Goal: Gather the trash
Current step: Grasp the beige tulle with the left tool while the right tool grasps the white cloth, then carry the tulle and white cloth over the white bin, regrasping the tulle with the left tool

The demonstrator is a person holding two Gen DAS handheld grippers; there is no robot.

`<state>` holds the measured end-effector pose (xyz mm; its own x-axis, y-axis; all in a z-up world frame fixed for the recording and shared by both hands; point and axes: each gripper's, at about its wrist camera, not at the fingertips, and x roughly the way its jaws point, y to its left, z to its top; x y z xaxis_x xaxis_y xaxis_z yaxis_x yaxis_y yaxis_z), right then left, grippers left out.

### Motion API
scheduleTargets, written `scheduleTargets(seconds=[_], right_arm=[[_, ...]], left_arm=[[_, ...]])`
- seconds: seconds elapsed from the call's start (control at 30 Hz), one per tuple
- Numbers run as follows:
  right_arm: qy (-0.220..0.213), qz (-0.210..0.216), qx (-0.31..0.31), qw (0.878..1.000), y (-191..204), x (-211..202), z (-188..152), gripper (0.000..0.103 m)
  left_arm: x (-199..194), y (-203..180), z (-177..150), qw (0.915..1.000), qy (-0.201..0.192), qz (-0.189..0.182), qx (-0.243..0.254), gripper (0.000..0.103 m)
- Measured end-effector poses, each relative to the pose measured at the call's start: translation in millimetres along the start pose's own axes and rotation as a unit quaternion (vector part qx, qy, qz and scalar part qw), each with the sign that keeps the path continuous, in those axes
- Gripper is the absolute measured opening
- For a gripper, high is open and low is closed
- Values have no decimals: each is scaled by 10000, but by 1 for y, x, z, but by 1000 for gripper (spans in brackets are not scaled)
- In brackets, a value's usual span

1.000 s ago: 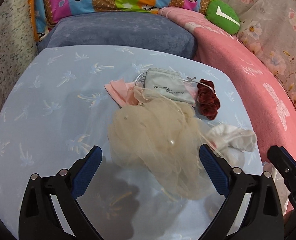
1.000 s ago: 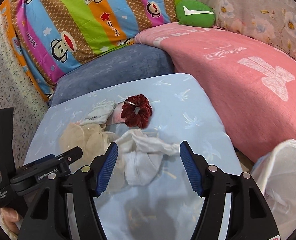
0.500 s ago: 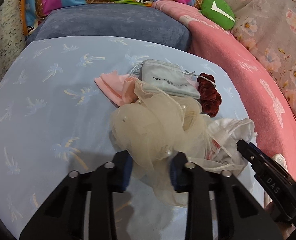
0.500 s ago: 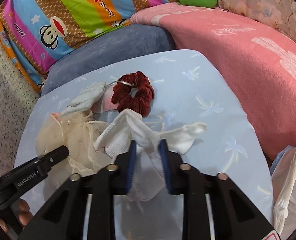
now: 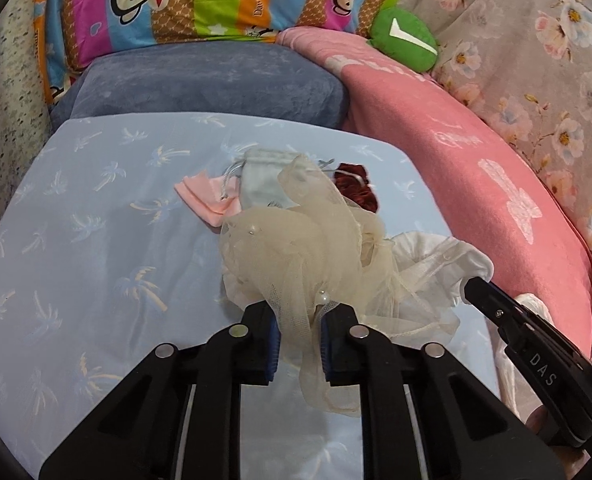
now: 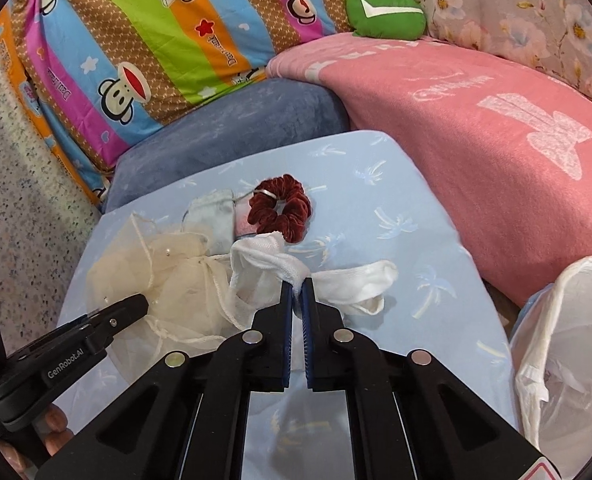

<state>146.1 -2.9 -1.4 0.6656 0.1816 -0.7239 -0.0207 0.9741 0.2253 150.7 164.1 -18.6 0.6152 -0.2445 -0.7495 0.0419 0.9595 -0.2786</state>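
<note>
A cream tulle bundle (image 5: 296, 248) with small pearls lies on the light blue palm-print cloth (image 5: 96, 240). My left gripper (image 5: 296, 316) is closing its jaws on the bundle's near edge, with the pads pressing the netting. In the right wrist view the tulle (image 6: 176, 268) sits to the left. My right gripper (image 6: 296, 286) is shut on a crumpled white cloth (image 6: 348, 280), pinching its middle fold. Behind them lie a dark red scrunchie (image 6: 280, 210), a grey drawstring pouch (image 5: 262, 178) and a pink cloth scrap (image 5: 206, 196).
A white plastic bag (image 6: 568, 340) hangs at the right edge of the blue surface. A pink blanket (image 6: 496, 140) rises on the right and a blue-grey cushion (image 5: 200, 80) lies behind. A striped monkey pillow (image 6: 156, 40) and a green plush (image 6: 384, 12) sit farther back.
Both grippers went from wide open to closed: the left one onto the cream tulle, the right one onto the white cloth. Both fabrics are gathered and lifted a little.
</note>
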Motion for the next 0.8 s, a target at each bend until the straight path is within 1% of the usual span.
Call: scheduleTargets(seconds=[0.4,0.6,0.8], right_arm=[[-612,40,112,9981,-20,-81,2,5],[-899,-1,251,9956,-40,-117,0,5],[-1089,-90,386,9933,-62,-144,-7,5]], left_arm=[[-33,-44,-12,9987,-248,-256,356,16],[-43,-62,-18,9971,-264,-501,513,16],[-50,-74,-30,9943,-269,-751,705,16]])
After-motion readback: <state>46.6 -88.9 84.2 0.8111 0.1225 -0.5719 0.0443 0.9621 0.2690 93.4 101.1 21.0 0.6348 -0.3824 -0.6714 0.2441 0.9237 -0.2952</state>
